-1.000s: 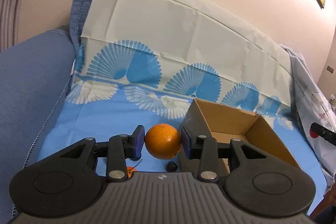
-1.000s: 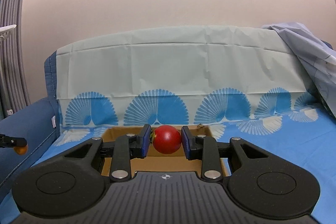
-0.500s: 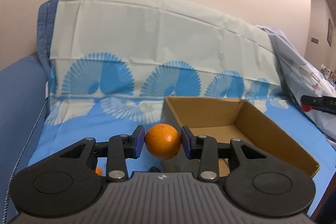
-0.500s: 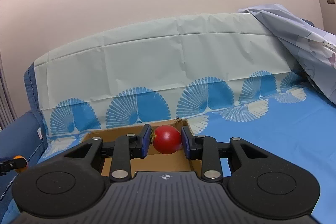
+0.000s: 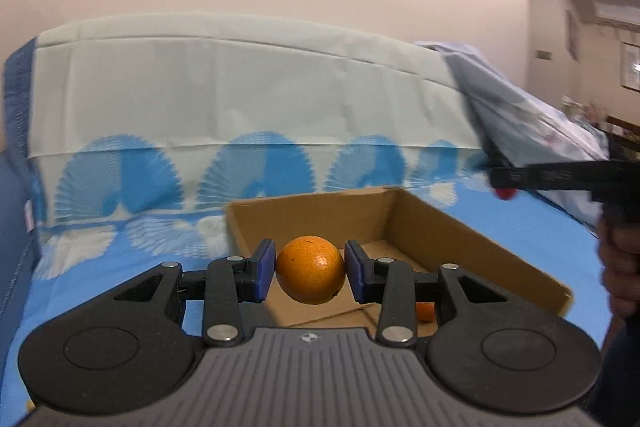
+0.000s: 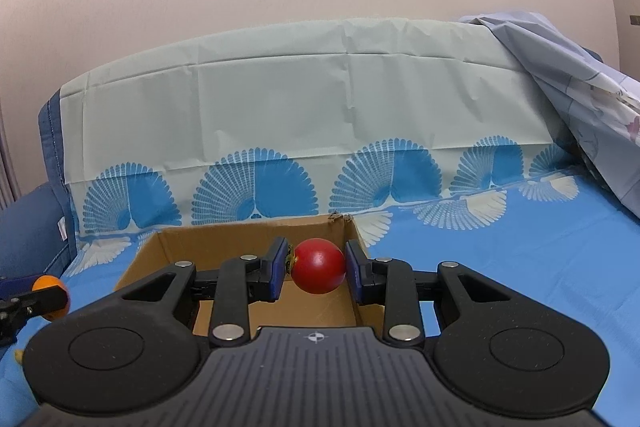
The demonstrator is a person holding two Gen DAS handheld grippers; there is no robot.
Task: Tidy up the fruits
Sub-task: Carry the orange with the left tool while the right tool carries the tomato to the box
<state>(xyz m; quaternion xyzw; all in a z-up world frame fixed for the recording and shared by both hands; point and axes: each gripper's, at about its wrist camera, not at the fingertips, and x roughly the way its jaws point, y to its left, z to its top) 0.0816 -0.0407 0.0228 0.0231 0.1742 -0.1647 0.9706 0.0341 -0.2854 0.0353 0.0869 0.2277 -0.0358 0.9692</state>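
Already clamped on fruit, both: left gripper [image 5: 310, 275] pinching the orange [image 5: 310, 275] above the box [image 5: 472, 231] floor at 12 o'clock, right gripper [image 6: 316, 271] pinching a red fruit [image 6: 318, 271] over the same box's far-right corner, neither nearer to release.

No words, numbers or brand names can be read in either view. The only mark is a small round crosshair emblem (no letters with it) on the ribbed grey body [image 5: 308, 337] behind the left tongs, and the same emblem on the body [image 6: 315, 337] behind the right tongs.
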